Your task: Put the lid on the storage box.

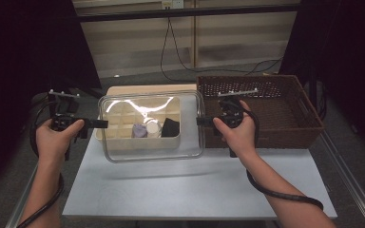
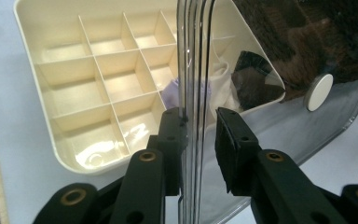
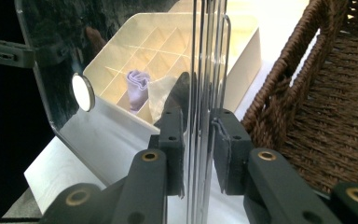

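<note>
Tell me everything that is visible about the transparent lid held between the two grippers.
The transparent lid looks like clear, glossy plastic, rectangular with rounded corners and a raised, stepped rim. It reflects a bright curved light. A small white round disc sits near one corner. It is held roughly level above the cream divided box, apart from it. The left gripper clamps the rim at one short edge, the right gripper the opposite edge beside the brown wicker basket. Nothing else touches it.
</note>
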`<state>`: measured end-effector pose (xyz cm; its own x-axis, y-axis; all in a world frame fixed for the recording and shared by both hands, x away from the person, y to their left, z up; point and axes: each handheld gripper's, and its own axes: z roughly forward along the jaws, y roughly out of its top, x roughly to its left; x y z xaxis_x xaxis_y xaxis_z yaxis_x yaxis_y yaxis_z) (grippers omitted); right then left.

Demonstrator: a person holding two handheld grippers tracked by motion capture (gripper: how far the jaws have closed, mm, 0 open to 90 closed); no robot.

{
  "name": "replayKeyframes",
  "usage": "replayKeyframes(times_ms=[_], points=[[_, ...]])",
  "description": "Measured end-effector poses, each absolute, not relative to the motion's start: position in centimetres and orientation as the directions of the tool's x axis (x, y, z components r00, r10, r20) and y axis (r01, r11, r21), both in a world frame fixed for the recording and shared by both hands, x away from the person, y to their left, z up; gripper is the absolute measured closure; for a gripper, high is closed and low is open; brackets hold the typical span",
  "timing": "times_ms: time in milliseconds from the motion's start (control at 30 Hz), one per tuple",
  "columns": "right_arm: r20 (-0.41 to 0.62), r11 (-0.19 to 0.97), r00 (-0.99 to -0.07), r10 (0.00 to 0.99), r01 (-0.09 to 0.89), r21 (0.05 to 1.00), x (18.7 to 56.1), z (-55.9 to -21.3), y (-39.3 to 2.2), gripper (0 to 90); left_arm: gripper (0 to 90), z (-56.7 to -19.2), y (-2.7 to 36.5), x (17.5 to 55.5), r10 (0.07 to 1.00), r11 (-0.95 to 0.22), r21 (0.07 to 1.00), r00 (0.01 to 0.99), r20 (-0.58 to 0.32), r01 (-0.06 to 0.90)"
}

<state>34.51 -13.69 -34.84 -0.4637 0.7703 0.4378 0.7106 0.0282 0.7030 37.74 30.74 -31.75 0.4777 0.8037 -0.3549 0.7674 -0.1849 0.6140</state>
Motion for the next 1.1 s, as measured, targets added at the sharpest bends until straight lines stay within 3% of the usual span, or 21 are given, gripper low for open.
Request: replayKeyframes(times_ms=[1100], points=[[0.435,0.029,-0.438,0.787,0.731,0.682,40.6,-34.5,-9.9,73.3,73.1,-30.5,33.9,43.7,0.820,-0.173,0.612,0.457,-0.345,0.772]])
